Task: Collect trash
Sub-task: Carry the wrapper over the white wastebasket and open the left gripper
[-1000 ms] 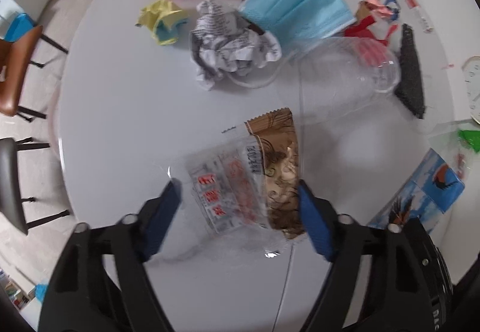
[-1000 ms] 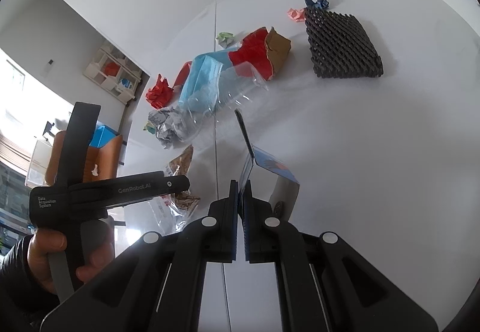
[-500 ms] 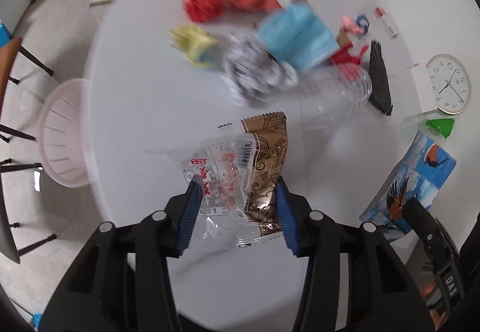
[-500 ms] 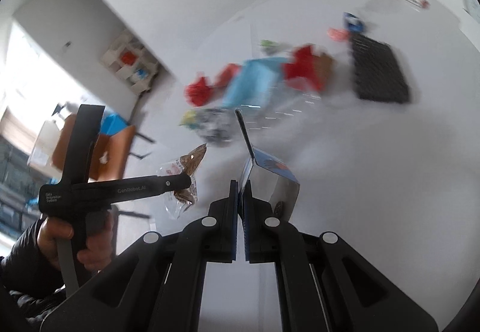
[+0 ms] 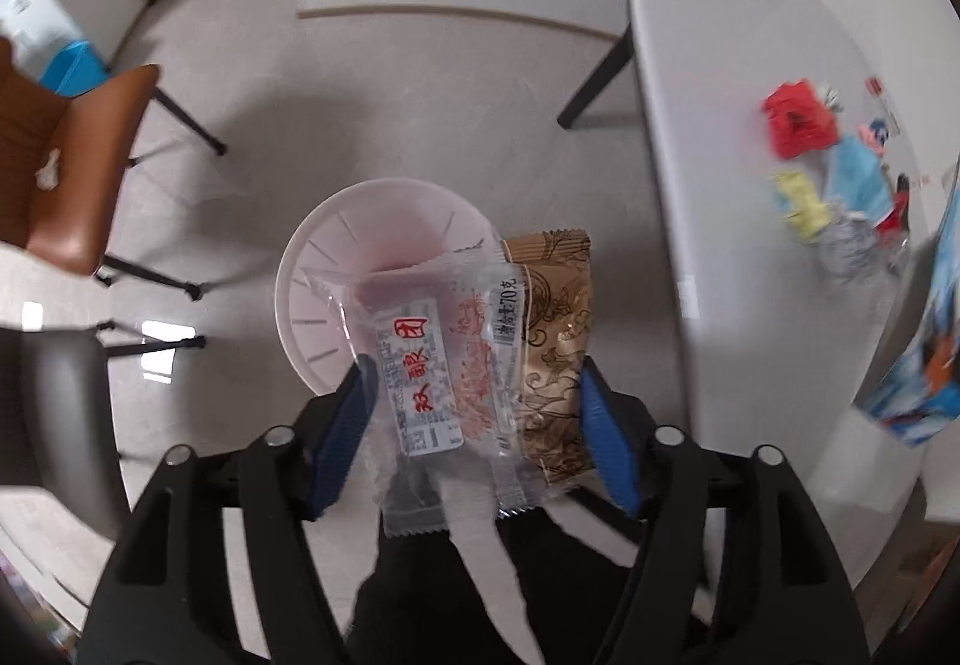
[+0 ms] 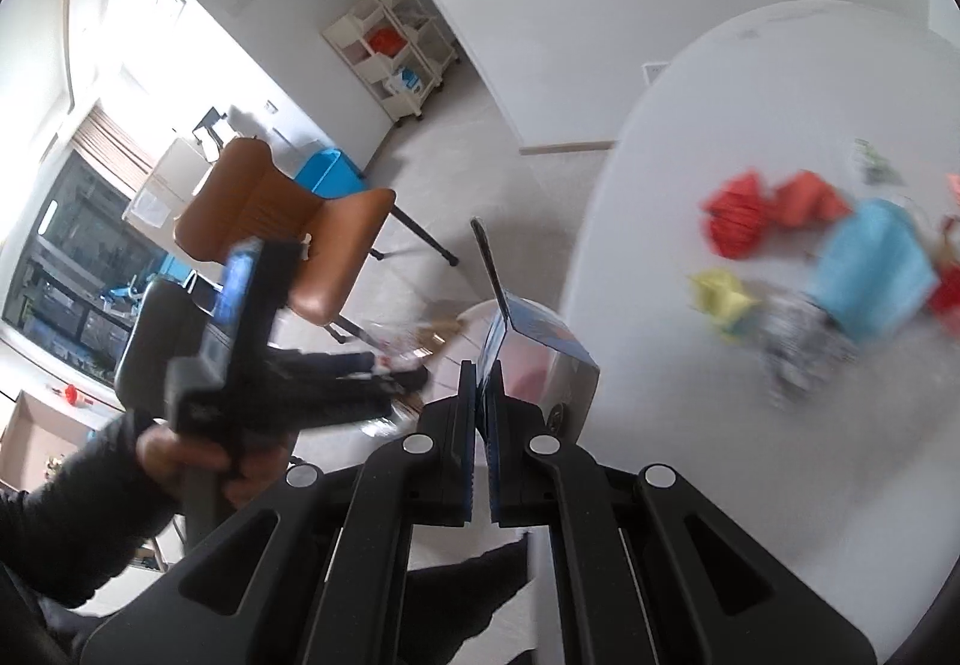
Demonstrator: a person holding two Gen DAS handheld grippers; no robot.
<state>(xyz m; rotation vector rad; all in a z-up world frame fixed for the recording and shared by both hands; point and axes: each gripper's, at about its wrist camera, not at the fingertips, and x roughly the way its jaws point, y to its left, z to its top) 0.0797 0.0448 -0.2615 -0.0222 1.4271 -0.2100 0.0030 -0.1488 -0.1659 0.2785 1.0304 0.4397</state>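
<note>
— What is the left gripper [image 5: 474,425] holding?
— Its blue fingers [image 5: 603,443] are pinching two snack wrappers [image 5: 480,353] above the pink bin [image 5: 312,269] on the floor.
— And the right gripper [image 6: 480,461]?
— It is clamping a blue carton [image 6: 543,332]. Beyond, trash is lying on the white table [image 6: 750,83].
</note>
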